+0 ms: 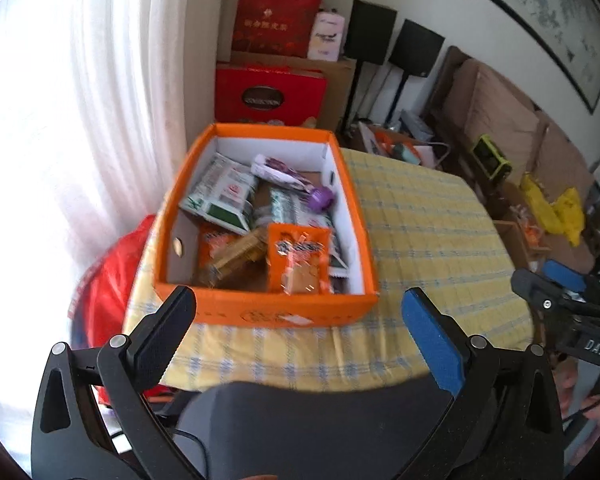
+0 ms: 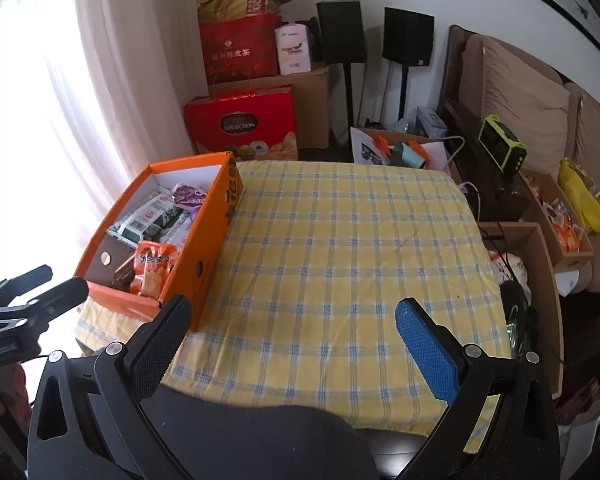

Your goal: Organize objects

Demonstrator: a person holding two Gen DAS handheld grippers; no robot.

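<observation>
An orange cardboard box (image 1: 284, 312) stands at the left of a table with a yellow checked cloth (image 1: 420, 248). It holds several snack packets: an orange packet (image 1: 300, 256), green-and-white packets (image 1: 224, 196) and a white-and-purple pouch (image 1: 284, 176). The box also shows in the right wrist view (image 2: 216, 236). My left gripper (image 1: 300, 316) is open and empty, just in front of the box's near wall. My right gripper (image 2: 294, 322) is open and empty above the cloth (image 2: 340, 248), right of the box. The right gripper also shows at the edge of the left wrist view (image 1: 560, 284).
Red gift boxes (image 2: 244, 120) and bags are stacked in the far corner by the white curtain (image 2: 112, 92). Two black speakers (image 2: 340, 32) stand on poles behind the table. A sofa (image 2: 520, 92) and open cardboard boxes (image 2: 540, 264) line the right side. A red bag (image 1: 112, 280) sits left of the table.
</observation>
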